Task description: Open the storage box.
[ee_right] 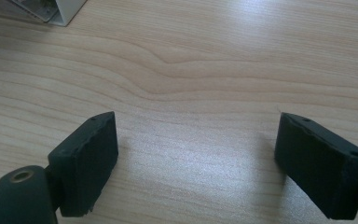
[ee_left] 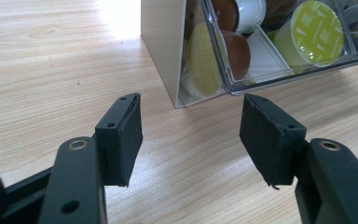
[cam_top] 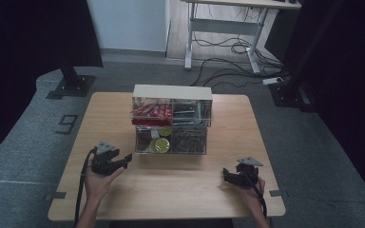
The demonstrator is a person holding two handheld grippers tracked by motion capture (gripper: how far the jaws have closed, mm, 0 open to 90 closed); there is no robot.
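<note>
A clear two-tier organizer with a white top stands mid-table. Its lower drawer holds green-lidded capsules; red packets lie in the upper tier. My left gripper rests on the wood at the organizer's lower left corner, open with nothing between its pads. In the left gripper view that corner and the green capsules sit just beyond the left gripper. My right gripper lies open near the front right. In its own view the right gripper frames bare wood.
The wooden table has free room along the front between the two hands. Behind it stand a white desk frame with cables on the grey floor and a black stand at the back left.
</note>
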